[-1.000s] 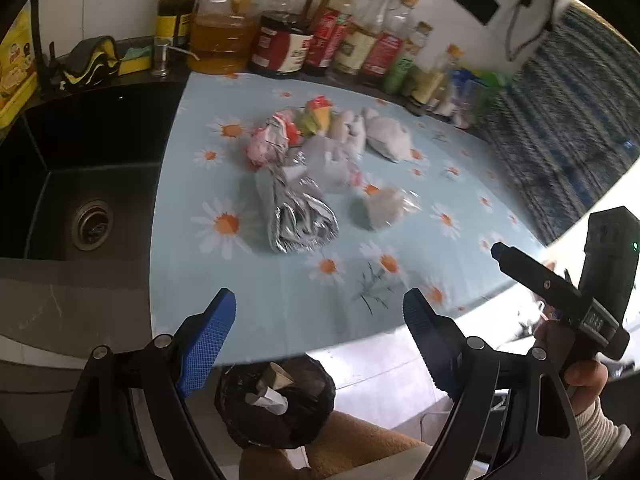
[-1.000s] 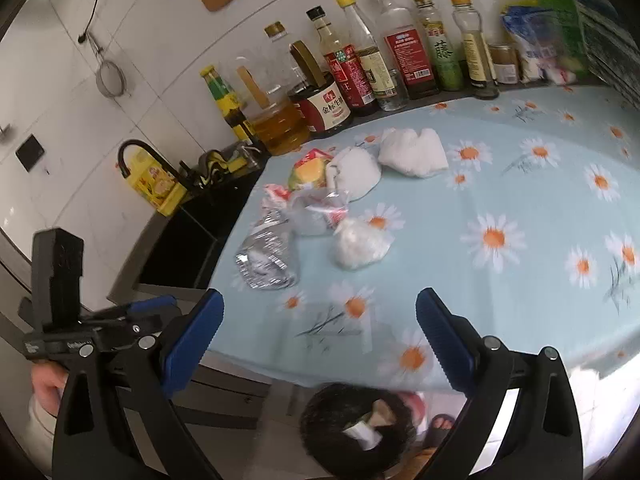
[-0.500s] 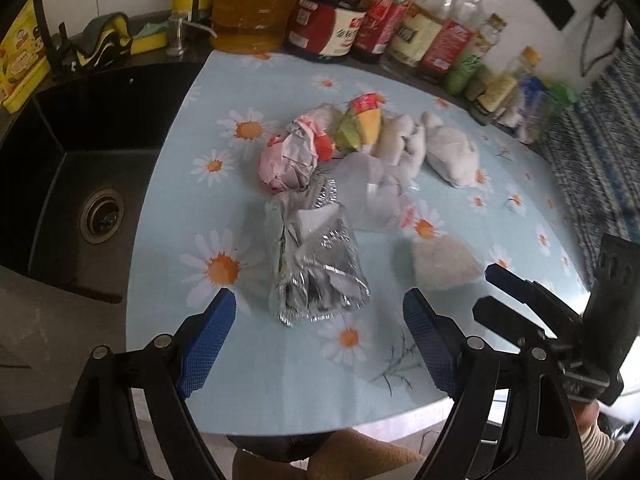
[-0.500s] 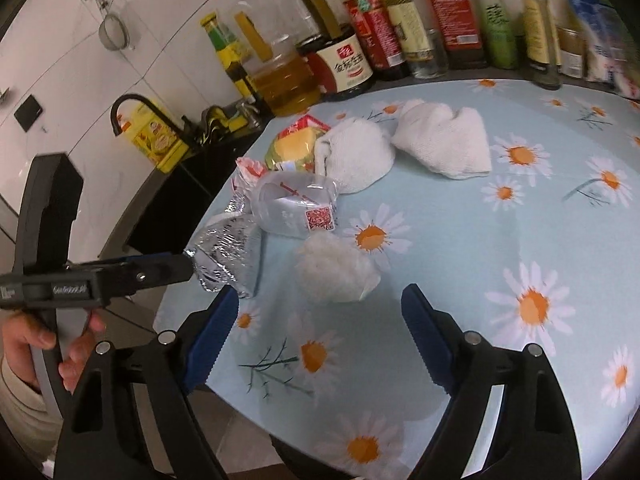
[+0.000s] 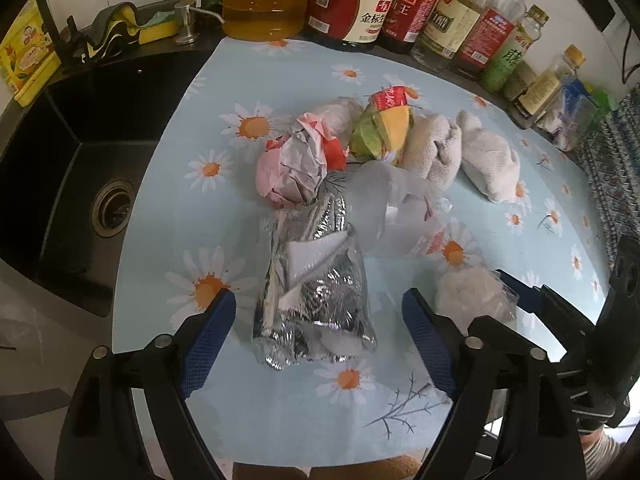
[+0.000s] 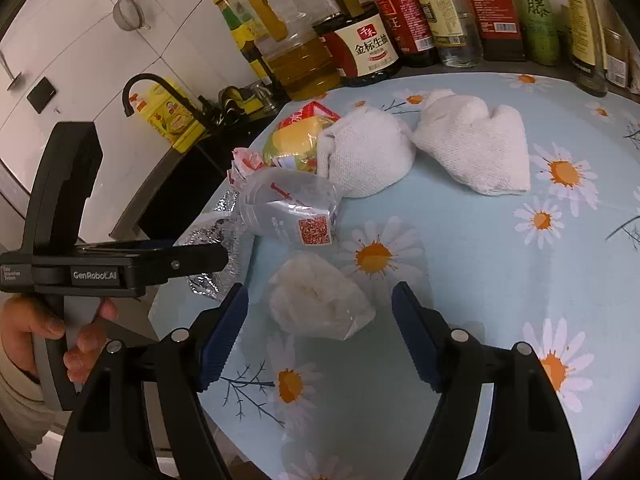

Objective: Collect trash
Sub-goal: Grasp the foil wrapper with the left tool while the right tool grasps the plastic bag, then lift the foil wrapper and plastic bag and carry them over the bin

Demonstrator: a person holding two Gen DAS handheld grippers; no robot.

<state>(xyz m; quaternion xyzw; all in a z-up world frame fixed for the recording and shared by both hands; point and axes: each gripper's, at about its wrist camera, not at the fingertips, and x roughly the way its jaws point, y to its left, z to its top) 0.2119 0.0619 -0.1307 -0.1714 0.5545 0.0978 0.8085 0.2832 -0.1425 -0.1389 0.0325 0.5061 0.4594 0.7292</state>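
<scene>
A pile of trash lies on the daisy-print tablecloth (image 5: 168, 208). A crumpled silver foil bag (image 5: 316, 284) lies between the open jaws of my left gripper (image 5: 318, 332), its near end level with the fingertips. A small clear bag with white filling (image 6: 320, 296) lies between the open jaws of my right gripper (image 6: 320, 328); it also shows in the left wrist view (image 5: 468, 296). Behind them lie a clear plastic wrapper (image 6: 292, 208), a pink crumpled paper ball (image 5: 296, 168), a yellow-green packet (image 5: 380, 128) and two white paper wads (image 6: 472, 144).
A black sink (image 5: 80, 184) lies left of the cloth. Oil and sauce bottles (image 5: 360, 0) line the back wall. A yellow carton (image 6: 172, 116) stands by the black tap (image 6: 136, 84). The cloth's front edge runs just under both grippers.
Both grippers have moved forward and down over the table. The foil bag now sits between the left jaws and the small clear bag between the right jaws. Both stay open.
</scene>
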